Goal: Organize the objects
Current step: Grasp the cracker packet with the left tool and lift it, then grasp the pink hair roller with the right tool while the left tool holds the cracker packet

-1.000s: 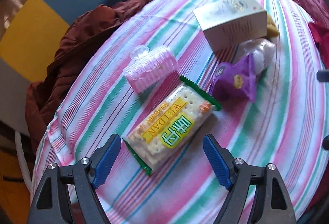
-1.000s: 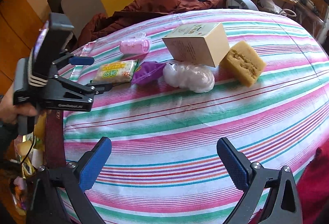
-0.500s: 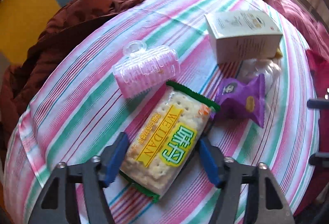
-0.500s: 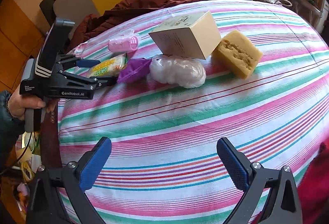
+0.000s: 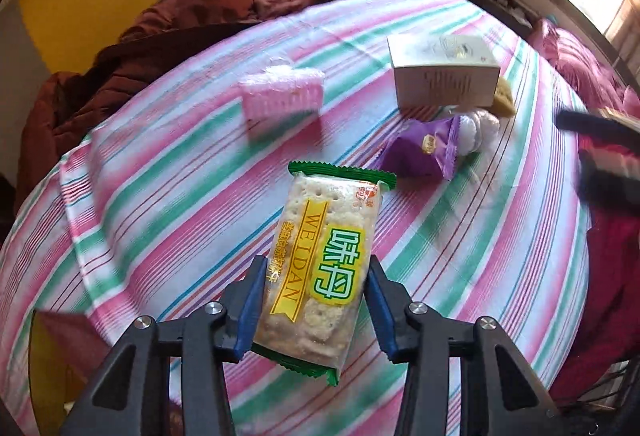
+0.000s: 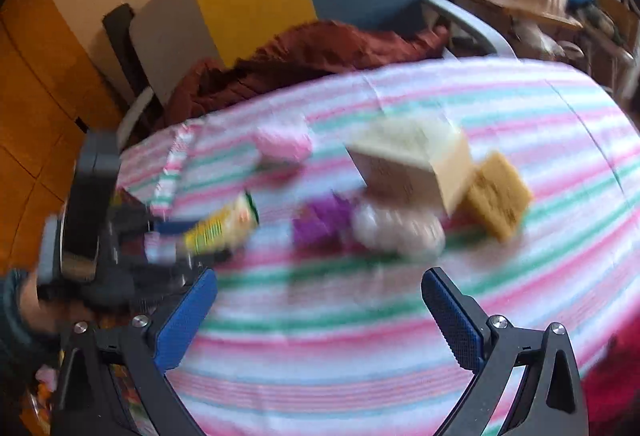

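So the left gripper [image 5: 316, 300] has the cracker packet [image 5: 326, 260] right between its jaws. They have just been closing in, and now both blue pads sit against the packet's long sides, near its lower end. The packet's long axis runs straight out along the gripper, pointing roughly to 12 o'clock in the left wrist view, so it sticks out ahead of the jaws like a tongue. It looks lifted off the striped worktop [image 5: 168, 195] a bit, but that's my read, not certain.

The packet itself: clear wrapper with green crimped ends, a yellow band with lettering, pale square crackers showing through. Light and crushable, I'd guess, so the squeeze should be gentle.

The right gripper [image 6: 320, 320] is wide open with nothing in it, hovering over bare cloth, and its view is pretty blurry. The left one is obviously the hand on the job.

Further out, at about 1 o'clock from the packet, there's a purple snack pouch [image 5: 424, 151], with a white lumpy bag [image 5: 478, 129] just beside it. At 11 o'clock sits a pink roller thing [image 5: 282, 97], and at the far side a white box [image 5: 444, 75] with a yellow sponge [image 5: 505, 100] tucked behind it.
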Available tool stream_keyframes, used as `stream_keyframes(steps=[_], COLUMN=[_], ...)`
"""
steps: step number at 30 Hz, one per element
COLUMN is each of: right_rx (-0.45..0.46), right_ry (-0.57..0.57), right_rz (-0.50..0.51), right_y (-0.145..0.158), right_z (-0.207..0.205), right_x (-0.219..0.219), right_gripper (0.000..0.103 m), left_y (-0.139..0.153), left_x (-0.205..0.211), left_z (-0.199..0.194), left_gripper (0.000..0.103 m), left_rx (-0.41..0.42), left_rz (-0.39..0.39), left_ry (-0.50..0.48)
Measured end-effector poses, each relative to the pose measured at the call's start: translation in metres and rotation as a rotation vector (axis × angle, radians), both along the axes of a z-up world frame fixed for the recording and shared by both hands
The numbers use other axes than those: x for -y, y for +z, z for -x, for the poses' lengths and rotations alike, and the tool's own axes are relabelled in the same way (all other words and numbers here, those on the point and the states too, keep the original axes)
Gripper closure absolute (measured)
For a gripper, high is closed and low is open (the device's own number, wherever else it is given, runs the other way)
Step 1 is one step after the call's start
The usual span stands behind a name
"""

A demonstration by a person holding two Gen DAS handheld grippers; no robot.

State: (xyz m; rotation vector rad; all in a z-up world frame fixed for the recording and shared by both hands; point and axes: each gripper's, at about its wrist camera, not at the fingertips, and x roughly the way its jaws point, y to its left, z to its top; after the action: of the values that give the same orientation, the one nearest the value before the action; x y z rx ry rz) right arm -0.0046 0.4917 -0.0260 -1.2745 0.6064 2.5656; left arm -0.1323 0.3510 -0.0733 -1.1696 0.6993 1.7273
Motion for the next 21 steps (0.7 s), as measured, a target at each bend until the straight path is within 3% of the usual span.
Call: stream_keyframes(steps=[5, 8, 12, 18, 19, 21], right_rx=[-0.037, -0.016, 0.067, 0.160, 0.176, 0.209], right_ry=[0.035, 0.058, 0.032, -0.034, -0.039, -0.047], right_rz=[0.000, 0.000, -0.022, 0.007, 0.015, 0.015], right_y=[0.017, 0.011, -0.013, -0.050, -0.056, -0.068], right_z=[0.057, 0.097, 0.150, 0.195, 0.200, 0.206], right_x=[0.005, 0.009, 0.006, -0.011, -0.013, -0.015], right_gripper=[0.000, 0.000, 0.000, 0.000, 0.001, 0.013], left_y=[0.012, 0.019, 0.030, 0.037, 0.038, 0.037], left_x=[0.022, 0.035, 0.052, 0.073, 0.074, 0.077], left_z=[0.008, 0.020, 0.030, 0.037, 0.038, 0.039], left_gripper=[0.055, 0.055, 0.055, 0.055, 0.055, 0.055], left_rx=[-0.007, -0.004, -0.003, 0.010, 0.012, 0.019], left_rz=[-0.056, -0.085, -0.136, -0.199, -0.205, -0.216], left_ry=[0.077, 0.129, 0.192, 0.265, 0.272, 0.290])
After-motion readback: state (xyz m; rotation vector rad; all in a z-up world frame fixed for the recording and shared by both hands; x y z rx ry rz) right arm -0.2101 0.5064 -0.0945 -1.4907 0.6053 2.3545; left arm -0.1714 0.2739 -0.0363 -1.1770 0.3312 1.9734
